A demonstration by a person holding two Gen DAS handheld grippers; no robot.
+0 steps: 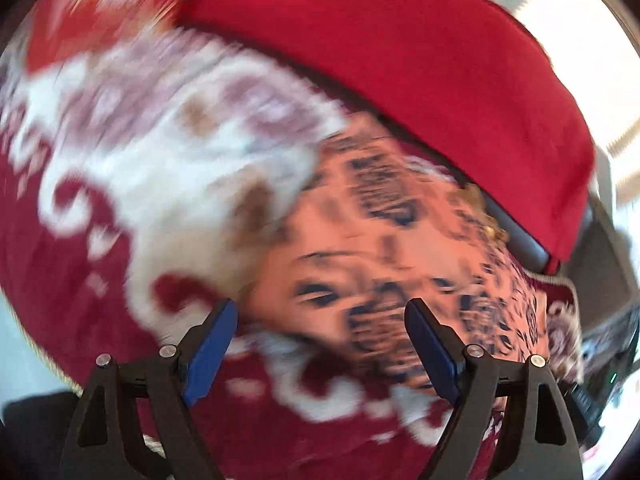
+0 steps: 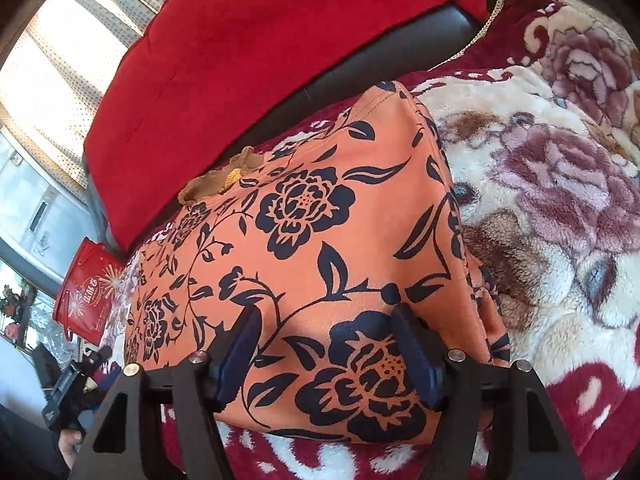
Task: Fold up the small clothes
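An orange garment with a dark blue flower print (image 2: 320, 240) lies folded flat on a red and cream flowered blanket (image 2: 560, 184). My right gripper (image 2: 326, 324) is open, its jaws wide apart over the garment's near edge, holding nothing. In the blurred left wrist view the garment (image 1: 400, 248) lies ahead of my left gripper (image 1: 320, 312), which is open and empty above the blanket (image 1: 120, 160), at the garment's near edge.
A red cushion (image 2: 260, 48) rests on a dark sofa back (image 2: 360, 68) behind the garment; it also shows in the left wrist view (image 1: 420, 60). A red gift bag (image 2: 86, 292) stands at the left. A curtained window (image 2: 52, 60) is behind.
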